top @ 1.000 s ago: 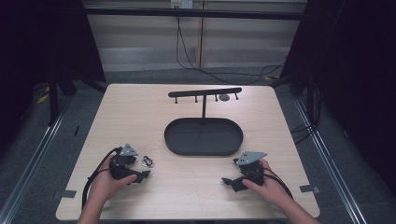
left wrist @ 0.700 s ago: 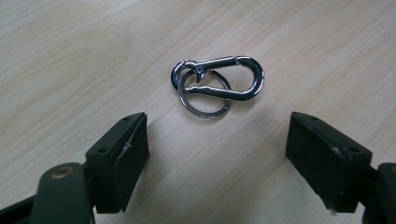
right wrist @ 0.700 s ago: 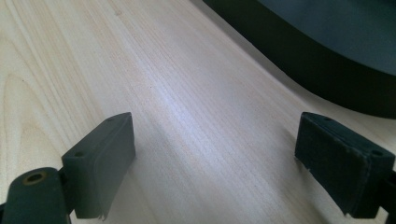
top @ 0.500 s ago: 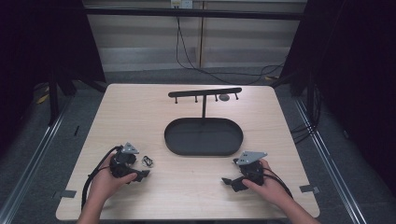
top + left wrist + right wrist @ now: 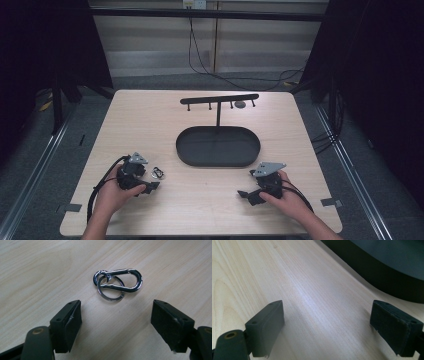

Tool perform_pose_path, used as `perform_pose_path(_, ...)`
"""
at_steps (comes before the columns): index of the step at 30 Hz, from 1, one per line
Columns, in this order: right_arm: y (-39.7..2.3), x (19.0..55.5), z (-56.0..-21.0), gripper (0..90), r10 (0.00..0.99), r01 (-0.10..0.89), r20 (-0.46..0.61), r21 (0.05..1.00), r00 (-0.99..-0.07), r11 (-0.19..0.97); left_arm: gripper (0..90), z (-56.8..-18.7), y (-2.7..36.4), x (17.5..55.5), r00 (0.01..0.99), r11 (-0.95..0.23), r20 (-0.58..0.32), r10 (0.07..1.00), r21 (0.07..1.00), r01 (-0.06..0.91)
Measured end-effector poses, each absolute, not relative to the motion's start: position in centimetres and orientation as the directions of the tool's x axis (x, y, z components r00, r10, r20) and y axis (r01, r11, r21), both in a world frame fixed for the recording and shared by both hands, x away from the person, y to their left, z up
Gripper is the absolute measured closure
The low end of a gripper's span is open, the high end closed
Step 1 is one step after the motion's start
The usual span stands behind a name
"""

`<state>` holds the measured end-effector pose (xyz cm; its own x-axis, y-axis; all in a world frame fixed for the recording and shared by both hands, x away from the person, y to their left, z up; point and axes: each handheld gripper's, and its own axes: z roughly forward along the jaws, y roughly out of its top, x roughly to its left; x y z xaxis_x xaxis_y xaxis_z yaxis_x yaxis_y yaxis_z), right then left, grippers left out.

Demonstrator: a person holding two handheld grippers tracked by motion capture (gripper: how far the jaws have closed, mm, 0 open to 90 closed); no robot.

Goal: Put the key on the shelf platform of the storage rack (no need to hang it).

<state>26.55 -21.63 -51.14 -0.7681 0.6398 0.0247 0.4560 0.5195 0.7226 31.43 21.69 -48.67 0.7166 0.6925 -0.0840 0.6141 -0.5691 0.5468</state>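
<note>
You are at a big wooden table (image 5: 150, 125) with pale, light grain. In the middle of it sits a black oval tray (image 5: 218, 146), low and flat. A thin black post rises from the far edge of the tray and carries a black bar with small pegs (image 5: 220, 99) hanging under it. A small round grey thing hangs near the right end of that bar, too small to tell what it is.

Your left gripper (image 5: 148, 187) rests on the table at about 8 o'clock from the tray. Your hand is wrapped round it. In the left gripper view its two black jaws stand wide apart with nothing between them.

Your right gripper (image 5: 246, 195) rests at about 5 o'clock from the tray, in your other hand. Its jaws are spread wide too, with bare wood between them. In the right gripper view the dark wall of the tray (image 5: 387, 277) is at 1 o'clock.

The smallest thing is a shiny silver clip (image 5: 117, 280) with a round ring (image 5: 110, 289) looped through it. It lies flat on the wood at 12 o'clock from your left jaws, just ahead of them and not touching. The clip is a long oval loop with a little gate on one side. From above it is a tiny glint (image 5: 158, 173) just beside your left gripper.
</note>
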Motion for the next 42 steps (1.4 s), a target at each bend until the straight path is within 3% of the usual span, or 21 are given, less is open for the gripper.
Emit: perform_pose_path(42, -21.6, 26.5, -51.1, 11.5, 0.646, 0.461, 0.026, 0.723, -0.763, 0.515, 36.9, -47.3, 18.3, 34.5, 0.752, -0.668, -0.069, 0.655, 0.412, 0.620)
